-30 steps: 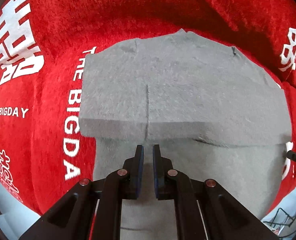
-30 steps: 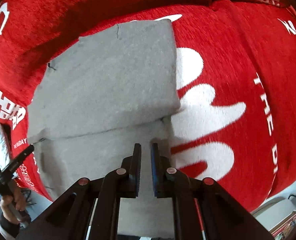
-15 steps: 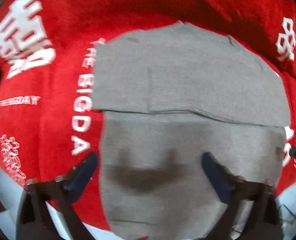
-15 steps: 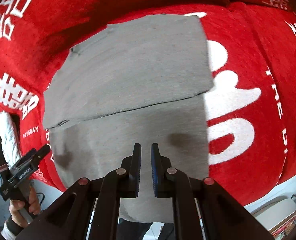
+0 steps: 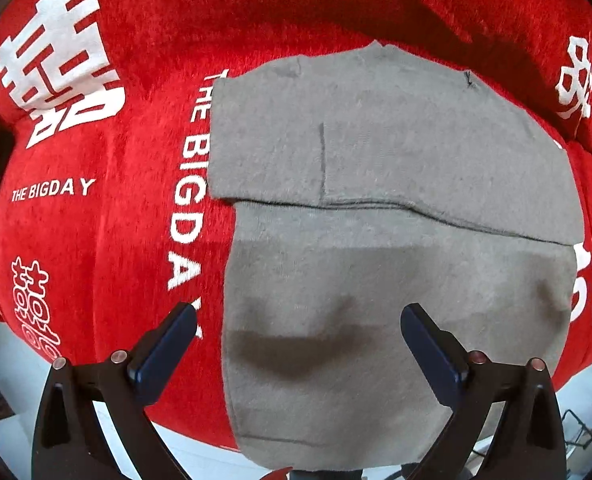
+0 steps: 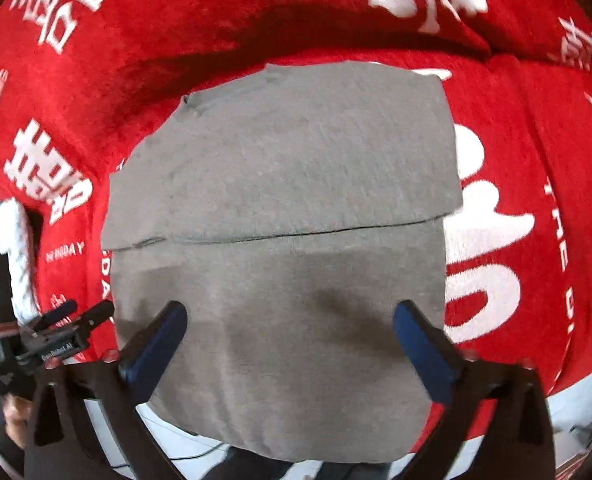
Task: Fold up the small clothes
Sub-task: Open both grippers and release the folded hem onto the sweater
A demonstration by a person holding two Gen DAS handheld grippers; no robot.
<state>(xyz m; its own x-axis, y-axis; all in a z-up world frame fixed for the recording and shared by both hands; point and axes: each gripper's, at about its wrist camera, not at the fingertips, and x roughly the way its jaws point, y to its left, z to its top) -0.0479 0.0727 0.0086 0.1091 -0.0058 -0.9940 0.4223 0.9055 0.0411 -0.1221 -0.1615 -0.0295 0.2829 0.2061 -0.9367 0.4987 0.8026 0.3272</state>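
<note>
The grey knit garment [image 5: 396, 240] lies flat on a red plush cover [image 5: 108, 240] printed with white characters. It is partly folded: the far portion is doubled over the near portion, forming a straight horizontal fold edge across its width. The upper layer overhangs the lower layer slightly at the left. A vertical seam line marks the upper layer in the left wrist view. The near edge of the garment [image 6: 280, 320] hangs over the front of the cover.
</note>
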